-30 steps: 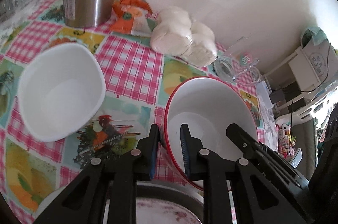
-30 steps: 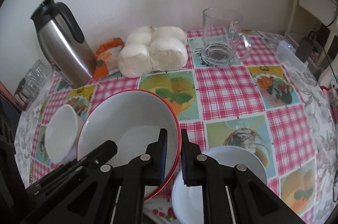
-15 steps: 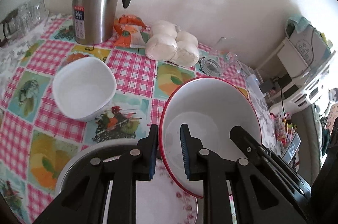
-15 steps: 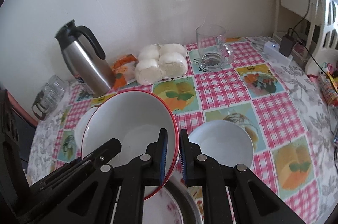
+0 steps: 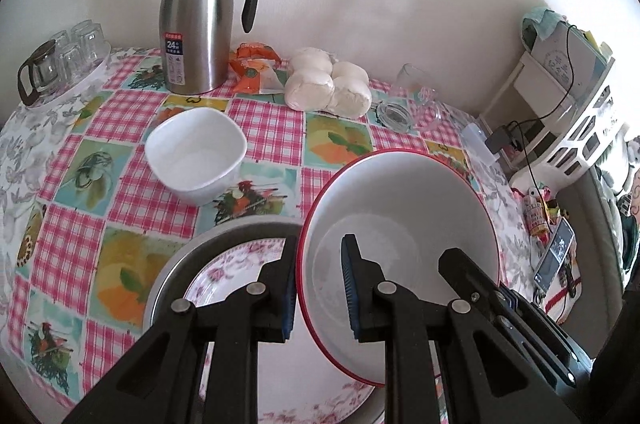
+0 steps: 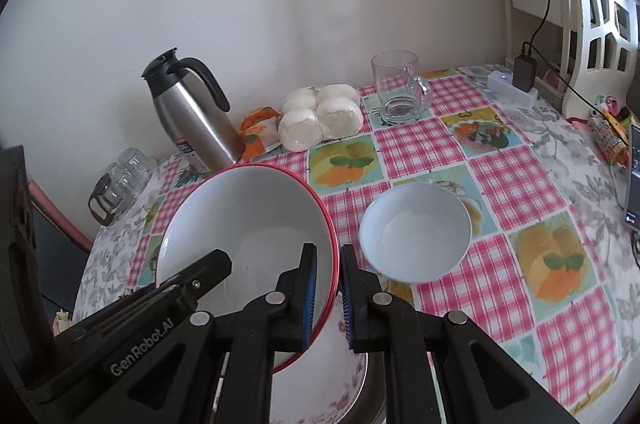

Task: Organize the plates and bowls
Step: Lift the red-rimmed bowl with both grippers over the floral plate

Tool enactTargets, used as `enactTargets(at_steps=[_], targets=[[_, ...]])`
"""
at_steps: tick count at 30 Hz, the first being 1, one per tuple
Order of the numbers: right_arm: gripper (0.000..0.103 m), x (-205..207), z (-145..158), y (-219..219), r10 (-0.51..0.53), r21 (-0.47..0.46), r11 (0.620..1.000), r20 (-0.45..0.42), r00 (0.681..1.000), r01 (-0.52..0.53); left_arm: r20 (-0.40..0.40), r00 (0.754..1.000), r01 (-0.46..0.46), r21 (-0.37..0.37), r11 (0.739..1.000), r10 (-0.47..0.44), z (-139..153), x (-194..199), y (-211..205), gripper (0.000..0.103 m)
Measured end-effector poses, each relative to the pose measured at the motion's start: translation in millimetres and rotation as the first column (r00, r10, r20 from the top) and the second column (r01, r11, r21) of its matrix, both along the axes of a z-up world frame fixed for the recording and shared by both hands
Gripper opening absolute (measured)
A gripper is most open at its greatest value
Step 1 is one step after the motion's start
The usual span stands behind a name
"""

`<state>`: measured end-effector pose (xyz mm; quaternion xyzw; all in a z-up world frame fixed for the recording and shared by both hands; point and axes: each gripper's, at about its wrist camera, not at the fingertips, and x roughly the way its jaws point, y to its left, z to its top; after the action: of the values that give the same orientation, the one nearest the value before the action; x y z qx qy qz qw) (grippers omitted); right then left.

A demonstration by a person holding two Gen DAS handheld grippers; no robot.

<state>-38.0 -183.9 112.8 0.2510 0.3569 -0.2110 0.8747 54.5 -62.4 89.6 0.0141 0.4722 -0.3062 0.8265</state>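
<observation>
**Red-rimmed bowl gripped at both edges above the floral plate**

The left gripper (image 5: 318, 288) and right gripper (image 6: 328, 298) each clamp opposite rims of the red-rimmed bowl (image 5: 400, 208), tilted over the floral plate (image 5: 224, 284). Beyond the plate, bare checked tablecloth (image 6: 416, 148) separates a square white bowl (image 5: 196, 154) and a round white bowl (image 6: 416, 232).

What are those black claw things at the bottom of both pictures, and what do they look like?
They are two hand-held grippers. The left gripper and right gripper are matte black plastic with silver pivot pins and ribbed blue pads. White "GenRobot.AI" lettering marks the left one's side.
</observation>
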Motion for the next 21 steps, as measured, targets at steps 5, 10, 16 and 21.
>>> enactTargets(at_steps=[5,10,16,21], targets=[[0.013,-8,-1,11,0.001,0.005,1.0,0.001,1.0,-0.001,0.006,1.0,-0.007,0.016,1.0,0.007,-2,-7,9,0.02],[0.013,-14,-8,18,0.001,0.029,1.0,-0.015,1.0,-0.001,-0.013,1.0,-0.008,0.039,0.999,0.008,-8,-12,14,0.02],[0.014,-18,-20,24,0.003,0.062,0.998,-0.04,0.999,-0.001,-0.033,0.999,-0.01,0.072,0.997,0.012,-18,-16,19,0.02],[0.014,-18,-32,23,-0.001,0.1,0.995,-0.063,0.998,0.008,-0.073,0.997,-0.009,0.09,0.996,0.015,-29,-16,21,0.02]])
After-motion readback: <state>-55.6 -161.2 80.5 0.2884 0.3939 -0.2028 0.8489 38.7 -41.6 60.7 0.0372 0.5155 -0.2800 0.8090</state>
